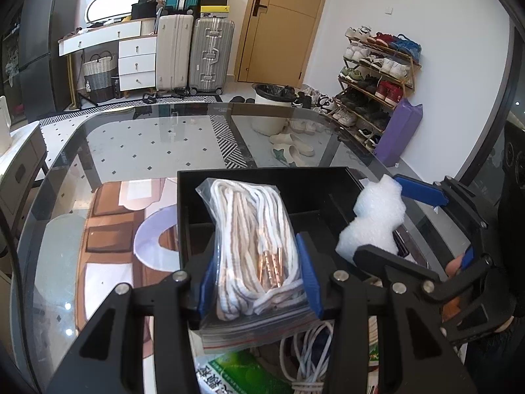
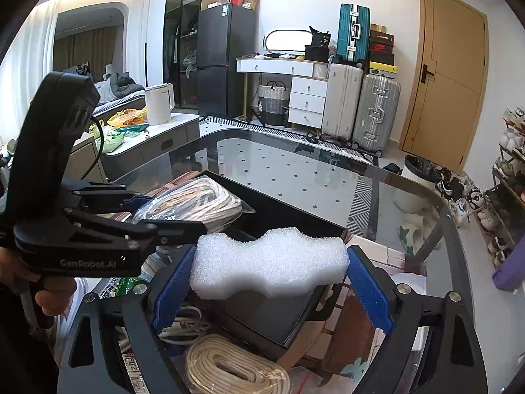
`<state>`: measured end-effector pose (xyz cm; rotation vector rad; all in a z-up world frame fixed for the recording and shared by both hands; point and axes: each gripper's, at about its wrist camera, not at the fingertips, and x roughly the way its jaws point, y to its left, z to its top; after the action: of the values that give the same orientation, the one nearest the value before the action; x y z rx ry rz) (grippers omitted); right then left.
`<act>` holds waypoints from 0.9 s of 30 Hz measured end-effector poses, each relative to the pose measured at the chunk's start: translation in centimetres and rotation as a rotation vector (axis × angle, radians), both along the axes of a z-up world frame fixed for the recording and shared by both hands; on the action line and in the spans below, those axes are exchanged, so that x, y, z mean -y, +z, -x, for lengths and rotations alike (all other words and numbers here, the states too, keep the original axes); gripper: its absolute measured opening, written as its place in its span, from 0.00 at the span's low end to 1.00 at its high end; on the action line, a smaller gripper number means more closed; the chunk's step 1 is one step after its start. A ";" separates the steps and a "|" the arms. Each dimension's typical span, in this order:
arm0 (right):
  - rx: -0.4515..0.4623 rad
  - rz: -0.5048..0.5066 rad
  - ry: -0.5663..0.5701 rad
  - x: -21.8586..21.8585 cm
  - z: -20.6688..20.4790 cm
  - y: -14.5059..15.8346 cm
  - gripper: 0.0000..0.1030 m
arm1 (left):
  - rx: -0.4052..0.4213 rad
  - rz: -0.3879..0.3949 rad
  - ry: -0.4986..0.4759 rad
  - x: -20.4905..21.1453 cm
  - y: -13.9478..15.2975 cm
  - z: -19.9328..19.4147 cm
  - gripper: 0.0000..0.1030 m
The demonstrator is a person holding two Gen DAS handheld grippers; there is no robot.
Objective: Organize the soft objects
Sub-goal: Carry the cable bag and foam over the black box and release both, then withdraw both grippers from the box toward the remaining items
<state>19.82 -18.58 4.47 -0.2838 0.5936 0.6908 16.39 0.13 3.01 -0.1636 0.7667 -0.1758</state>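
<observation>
My left tongs (image 1: 259,275) clench a bag of laces (image 1: 252,246), held over the black bin (image 1: 328,184) on the glass bench (image 1: 131,144). My right tongs (image 2: 269,282) grip a white foam block (image 2: 269,262) endwise, just beside, above the bin's right part.

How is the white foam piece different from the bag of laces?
The foam piece is bare, plain white and wavy-edged; the bag of laces is clear plastic around striped cords with copper tips. The foam lies crosswise between the right hand-held gripper pads; the bag points lengthwise out of the left hand-held gripper. Both are soft, gripped, and over the black box.
</observation>
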 end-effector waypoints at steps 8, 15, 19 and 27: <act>-0.007 0.010 0.016 0.0 -0.9 -0.5 0.88 | -0.002 0.018 0.001 -0.3 0.1 0.0 0.42; 0.004 0.022 0.029 -0.6 -0.9 -1.0 0.88 | 0.000 0.040 -0.007 -0.8 0.2 -0.6 0.42; 0.016 0.039 0.029 -0.9 -1.1 -1.2 0.89 | -0.001 0.051 -0.008 -1.2 0.2 -0.9 0.42; 0.051 0.071 0.038 -1.2 -0.9 -1.7 0.99 | 0.005 0.040 -0.018 -1.2 0.3 -1.2 0.43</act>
<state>20.74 -17.37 2.76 -0.3791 0.5656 0.6982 17.55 1.32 3.28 -0.1946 0.7597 -0.2088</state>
